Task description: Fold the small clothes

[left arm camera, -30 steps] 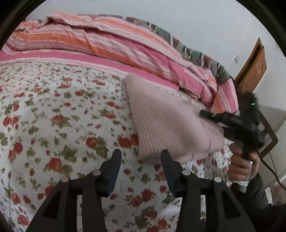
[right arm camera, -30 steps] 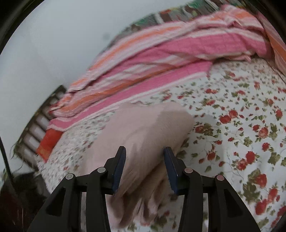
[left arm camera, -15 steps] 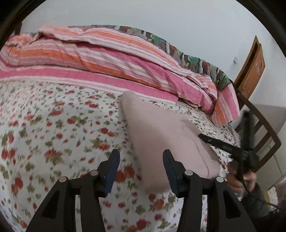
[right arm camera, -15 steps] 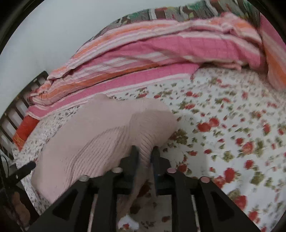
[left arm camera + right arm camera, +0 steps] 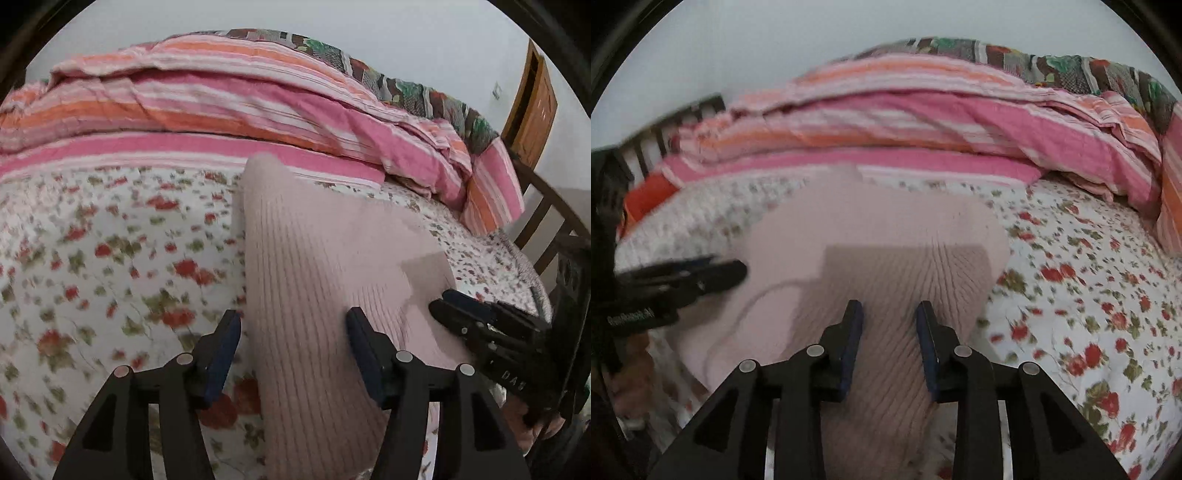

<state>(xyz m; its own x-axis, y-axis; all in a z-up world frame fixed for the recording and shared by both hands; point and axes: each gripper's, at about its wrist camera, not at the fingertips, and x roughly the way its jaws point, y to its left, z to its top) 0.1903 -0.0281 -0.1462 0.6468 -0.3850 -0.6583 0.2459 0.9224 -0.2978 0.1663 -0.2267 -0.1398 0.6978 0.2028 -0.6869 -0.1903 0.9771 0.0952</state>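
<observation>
A pale pink ribbed sweater (image 5: 325,266) lies on a white sheet (image 5: 110,258) with red flowers.

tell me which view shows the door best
The left wrist view. The wooden door stands at the upper right edge, past the striped quilt, its panelled face in plain sight. The right wrist view does not show it at all; it looks toward the bed's other end.

Showing white letters "DAB" on the black body of the right gripper (image 5: 441,301), at about four o'clock in the left wrist view. Showing a line of small white print on the left gripper (image 5: 738,271) at nine o'clock in the right wrist view, mirrored or blurred, not readable.
</observation>
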